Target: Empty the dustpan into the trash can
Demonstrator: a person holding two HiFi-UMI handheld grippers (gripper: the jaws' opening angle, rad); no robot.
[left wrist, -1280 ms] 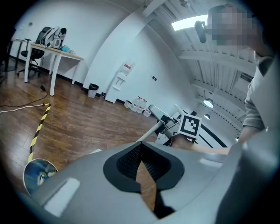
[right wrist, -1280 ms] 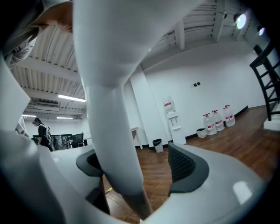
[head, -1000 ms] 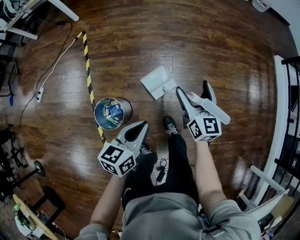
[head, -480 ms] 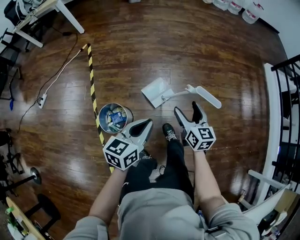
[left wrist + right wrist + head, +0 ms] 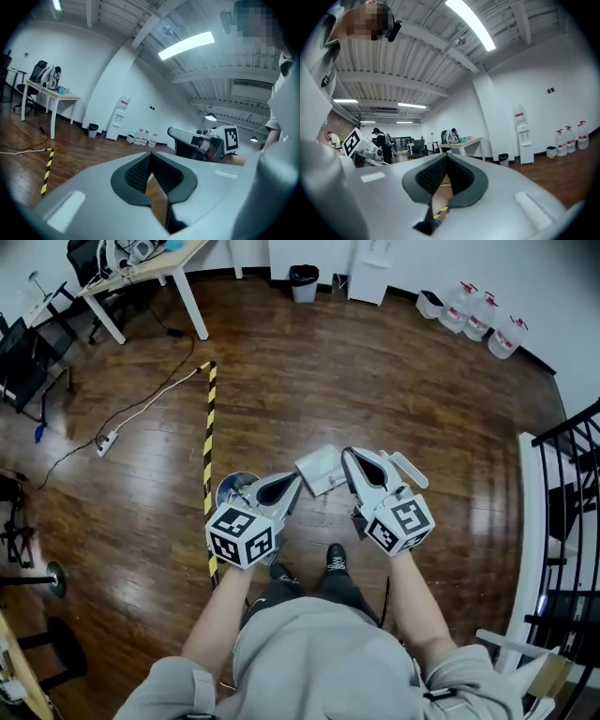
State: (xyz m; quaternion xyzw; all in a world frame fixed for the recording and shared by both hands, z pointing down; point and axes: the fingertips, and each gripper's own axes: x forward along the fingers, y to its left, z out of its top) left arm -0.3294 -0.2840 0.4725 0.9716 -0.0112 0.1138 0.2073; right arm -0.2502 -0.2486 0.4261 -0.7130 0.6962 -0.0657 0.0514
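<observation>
The white dustpan (image 5: 318,468) lies on the wooden floor, its handle (image 5: 410,469) pointing right. My right gripper (image 5: 348,455) hangs high above it and hides its middle. The right jaws have just been closing and now meet with nothing between them (image 5: 446,158). The round metal trash can (image 5: 232,488), with rubbish inside, stands left of the dustpan and is half hidden by my left gripper (image 5: 292,483). That gripper is shut and empty too (image 5: 150,156). Both grippers point roughly level, out across the room.
A yellow-black tape strip (image 5: 208,427) runs down the floor beside the can. A cable and power strip (image 5: 105,441) lie at left. A desk (image 5: 141,263), a small black bin (image 5: 303,281) and water jugs (image 5: 469,310) line the far wall. A railing (image 5: 562,512) stands at right.
A second ago the dustpan's handle lay at the right gripper's open jaws; then the pan lay apart on the floor. Both grippers have risen, and the right jaws have closed empty.
</observation>
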